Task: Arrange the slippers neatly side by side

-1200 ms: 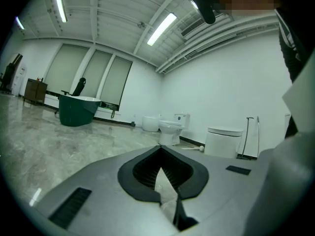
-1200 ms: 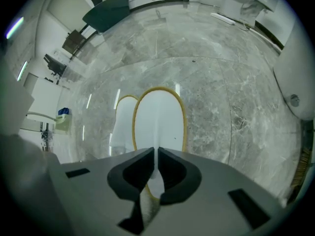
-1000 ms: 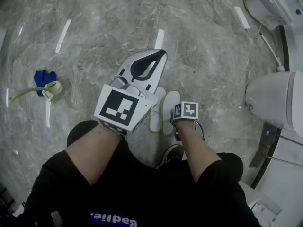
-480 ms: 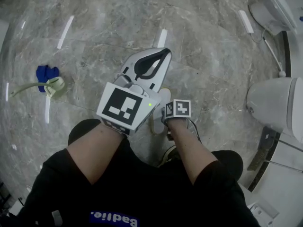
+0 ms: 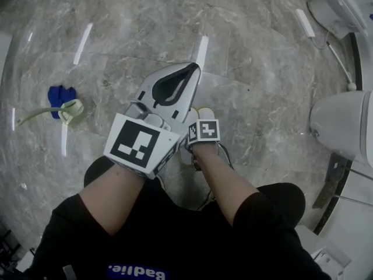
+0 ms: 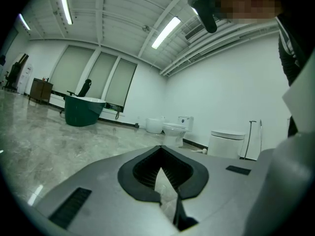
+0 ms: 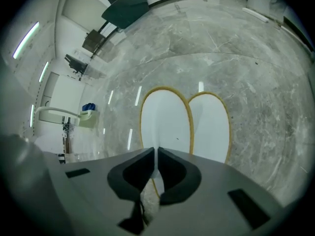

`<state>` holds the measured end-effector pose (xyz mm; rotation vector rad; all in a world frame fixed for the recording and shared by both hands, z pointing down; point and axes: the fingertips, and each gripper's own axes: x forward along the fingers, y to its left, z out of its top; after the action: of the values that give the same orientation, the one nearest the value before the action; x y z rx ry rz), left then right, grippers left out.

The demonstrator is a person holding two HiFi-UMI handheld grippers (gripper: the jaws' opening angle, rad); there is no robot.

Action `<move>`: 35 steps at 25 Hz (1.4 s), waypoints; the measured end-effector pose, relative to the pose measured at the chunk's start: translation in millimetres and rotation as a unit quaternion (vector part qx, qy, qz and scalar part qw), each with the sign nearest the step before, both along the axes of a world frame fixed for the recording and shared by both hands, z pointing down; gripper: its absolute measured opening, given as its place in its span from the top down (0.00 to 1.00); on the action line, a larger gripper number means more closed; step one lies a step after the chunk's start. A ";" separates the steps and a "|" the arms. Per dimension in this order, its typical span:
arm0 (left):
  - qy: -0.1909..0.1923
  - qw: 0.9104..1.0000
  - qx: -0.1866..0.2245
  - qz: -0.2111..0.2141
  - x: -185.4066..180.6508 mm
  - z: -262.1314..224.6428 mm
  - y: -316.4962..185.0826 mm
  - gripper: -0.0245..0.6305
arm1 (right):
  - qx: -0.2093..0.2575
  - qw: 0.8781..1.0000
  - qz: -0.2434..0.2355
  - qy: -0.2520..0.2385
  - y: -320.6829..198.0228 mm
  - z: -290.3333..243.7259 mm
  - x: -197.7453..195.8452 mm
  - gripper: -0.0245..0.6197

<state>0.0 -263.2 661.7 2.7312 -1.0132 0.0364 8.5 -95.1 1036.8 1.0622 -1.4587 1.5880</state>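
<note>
- Between the pads of the right tongs (image 7: 155,154) only a thin slit is left. They are clenched and point steeply down at the floor (image 7: 256,73), and white shows through the slit.
- Right under those tips lies the heel end of one slipper (image 7: 165,122), white with a yellow rim. The rim runs beneath the tongs, and it cannot be made out whether the pads nip it or only hang over it.
- Beside it, touching along the inner edge, lies the second slipper (image 7: 210,124), toes nearly level with the first. Its heel end is cut off by the body of the tongs.
- Seen from the head view, the right tongs' tips are hidden under their own marker cube (image 5: 204,130) and the person's forearm (image 5: 224,179). Only pale slivers of the slippers show there.
- Just to that cube's left, the left tongs (image 5: 194,69) are clenched too, tips meeting with nothing between them. Held roughly level, their body covers part of the slippers in the head view, and their own view looks across the room at no slipper.
- Farther off on the floor lies a blue object (image 5: 58,93) with a pale green strap, too small to identify.
- At the frame's edge a white toilet (image 5: 344,121) is cut off, and a dark green tub (image 6: 83,109) stands far back.
</note>
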 end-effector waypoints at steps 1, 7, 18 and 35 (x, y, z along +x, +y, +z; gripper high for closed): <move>0.002 1.000 0.001 0.001 -1.5 0.3 0.9 0.96 | -0.001 1.000 0.001 -0.002 -0.4 2.6 -3.2 0.93; -0.006 1.000 -0.004 0.001 -9.2 3.4 3.7 0.96 | -0.018 0.999 0.030 -0.009 -0.9 25.4 -8.9 0.93; -0.004 1.000 -0.012 -0.003 -15.7 6.1 1.2 0.96 | -0.051 0.995 0.085 -0.033 6.5 33.4 -32.4 0.93; 0.000 1.000 -0.020 0.006 -12.8 7.4 4.1 0.96 | -0.001 0.998 0.064 -0.021 -24.3 36.6 -23.9 0.94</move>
<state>-12.8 -259.0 669.1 2.7008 -0.9846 0.0584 -15.3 -119.3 1073.5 1.1469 -1.4404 1.7102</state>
